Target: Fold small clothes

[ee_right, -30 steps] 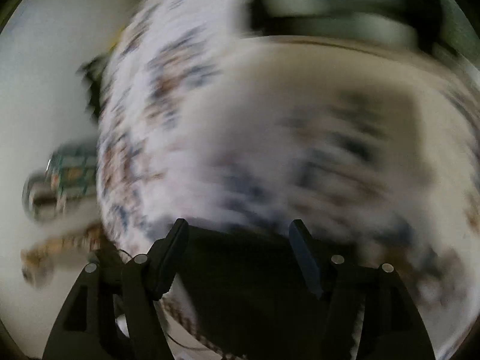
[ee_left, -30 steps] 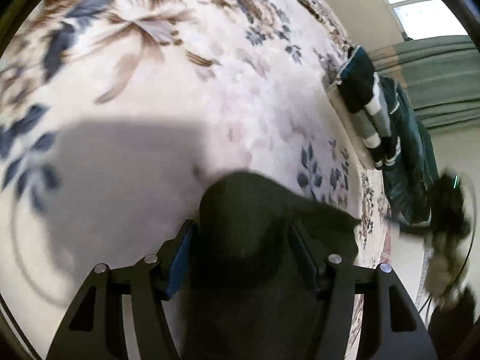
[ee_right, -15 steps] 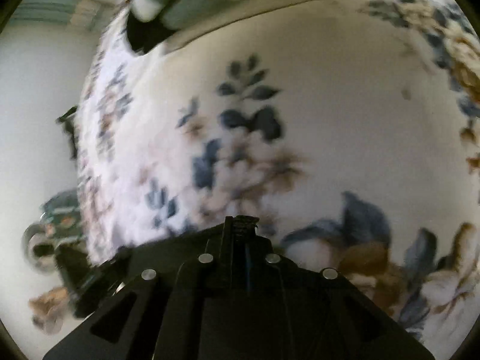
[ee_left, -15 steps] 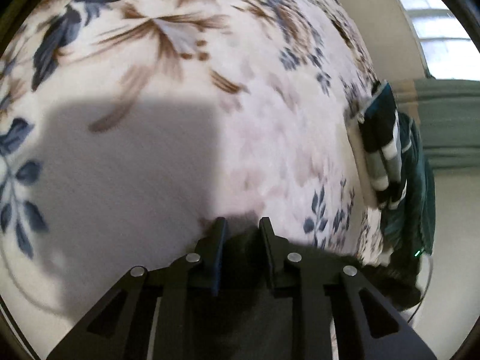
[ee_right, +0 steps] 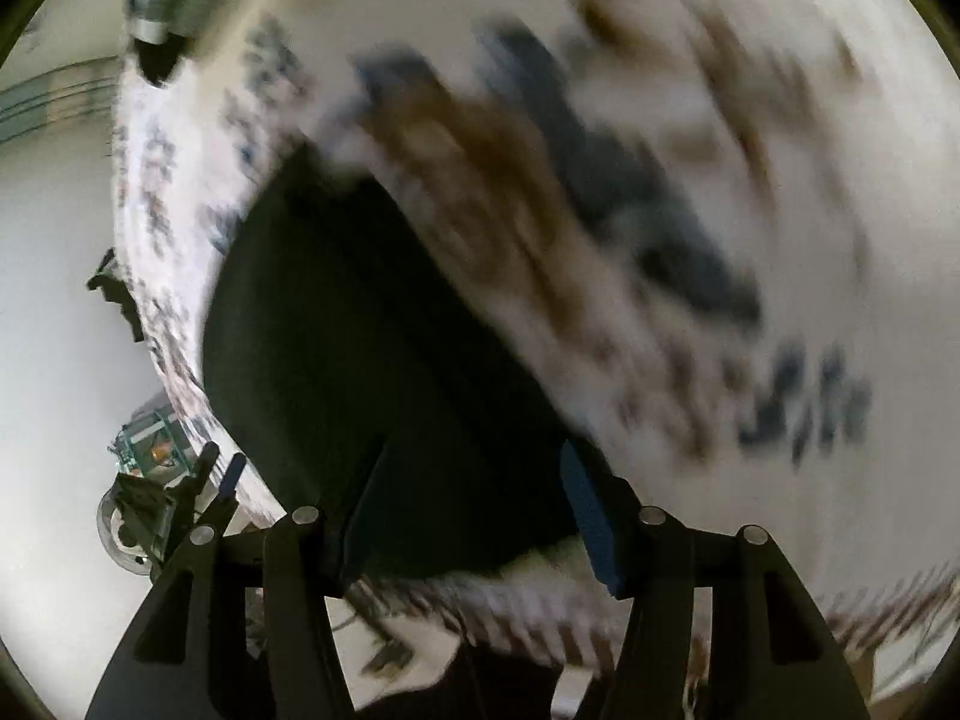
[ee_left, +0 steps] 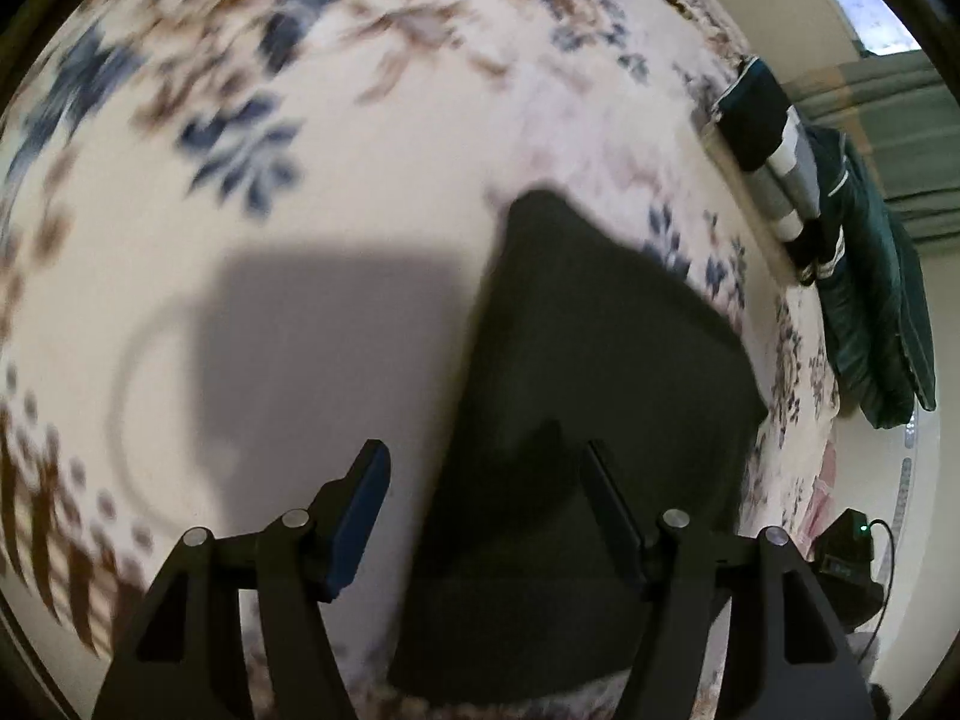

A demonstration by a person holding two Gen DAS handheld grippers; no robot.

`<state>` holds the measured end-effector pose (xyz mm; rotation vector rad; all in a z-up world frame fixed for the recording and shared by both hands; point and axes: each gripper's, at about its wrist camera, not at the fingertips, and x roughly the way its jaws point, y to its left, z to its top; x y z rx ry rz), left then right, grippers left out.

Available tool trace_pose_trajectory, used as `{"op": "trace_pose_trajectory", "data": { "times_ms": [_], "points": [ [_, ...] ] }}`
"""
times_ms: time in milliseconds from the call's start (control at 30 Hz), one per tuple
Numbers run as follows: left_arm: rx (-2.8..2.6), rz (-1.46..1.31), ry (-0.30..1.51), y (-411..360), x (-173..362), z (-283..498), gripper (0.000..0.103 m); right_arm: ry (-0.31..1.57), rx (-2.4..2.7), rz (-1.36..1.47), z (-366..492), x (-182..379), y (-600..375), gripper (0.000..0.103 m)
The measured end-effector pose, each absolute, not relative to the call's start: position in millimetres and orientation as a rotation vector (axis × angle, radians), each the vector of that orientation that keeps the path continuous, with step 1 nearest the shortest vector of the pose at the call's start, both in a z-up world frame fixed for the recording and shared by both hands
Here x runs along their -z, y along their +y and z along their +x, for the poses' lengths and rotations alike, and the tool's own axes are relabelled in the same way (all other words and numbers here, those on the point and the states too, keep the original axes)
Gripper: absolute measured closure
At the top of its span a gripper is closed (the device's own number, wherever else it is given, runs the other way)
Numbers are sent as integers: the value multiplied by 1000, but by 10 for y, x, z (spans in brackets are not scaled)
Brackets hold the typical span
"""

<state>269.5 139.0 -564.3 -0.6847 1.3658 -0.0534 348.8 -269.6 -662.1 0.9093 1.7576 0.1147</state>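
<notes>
A small dark garment (ee_left: 600, 384) lies flat on the floral bedspread (ee_left: 336, 276). My left gripper (ee_left: 483, 468) is open and empty above the garment's near left edge. In the right wrist view the same dark garment (ee_right: 336, 360) lies near the bed's edge. My right gripper (ee_right: 474, 480) is open and empty over its near end. The right wrist view is blurred by motion.
A folded stack of dark and striped clothes (ee_left: 774, 138) and a dark green garment (ee_left: 870, 300) lie at the bed's far right edge. A black device with a green light (ee_left: 849, 546) sits beyond the edge. A wheeled object (ee_right: 144, 480) stands on the floor at left.
Both grippers were shut on the dark garment half a second ago. Both have opened, let go and pulled back, leaving the garment flat on the bedspread.
</notes>
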Motion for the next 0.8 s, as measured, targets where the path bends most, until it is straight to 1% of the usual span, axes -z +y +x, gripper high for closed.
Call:
{"op": "trace_pose_trajectory", "data": {
  "times_ms": [33, 67, 100, 167, 267, 333, 400, 500, 533, 567, 633, 700, 733, 767, 800],
  "points": [
    [45, -682, 1377, 1367, 5659, 2652, 40, 1738, -135, 938, 3430, 6639, -2654, 52],
    [41, -675, 1385, 1355, 5674, 2607, 40, 1707, -137, 952, 3398, 6623, -2607, 96],
    [38, -666, 1394, 1340, 5686, 2580, 40, 1667, -127, 940, 3366, 6565, -2556, 95],
    [45, -659, 1395, 1311, 5672, 2558, 40, 1599, -54, 850, 3319, 6355, -2520, 96],
    [83, -659, 1389, 1249, 5632, 2595, 40, 1539, 15, 844, 3178, 6095, -2614, 97],
    [110, -641, 1386, 1179, 5622, 2662, 40, 1552, 50, 834, 3069, 6115, -2687, 97],
    [131, -628, 1379, 1123, 5617, 2722, 40, 1593, 90, 810, 3028, 6252, -2729, 97],
    [142, -602, 1365, 1090, 5616, 2848, 40, 1719, 75, 803, 3076, 6589, -2648, 95],
    [139, -594, 1363, 1094, 5618, 2910, 40, 1763, 65, 772, 3149, 6661, -2607, 92],
    [138, -590, 1356, 1111, 5612, 2969, 40, 1781, 63, 744, 3225, 6667, -2595, 89],
    [147, -595, 1325, 1154, 5602, 3119, 40, 1731, 69, 734, 3440, 6566, -2624, 88],
    [159, -611, 1297, 1191, 5636, 3315, 40, 1629, 33, 787, 3696, 6460, -2672, 67],
    [160, -615, 1294, 1214, 5676, 3380, 40, 1586, 8, 807, 3838, 6440, -2669, 46],
    [151, -621, 1297, 1229, 5741, 3486, 40, 1552, -11, 813, 3979, 6440, -2654, 41],
    [156, -634, 1300, 1239, 5793, 3552, 40, 1523, -32, 806, 4188, 6463, -2599, 41]
  ]
}}
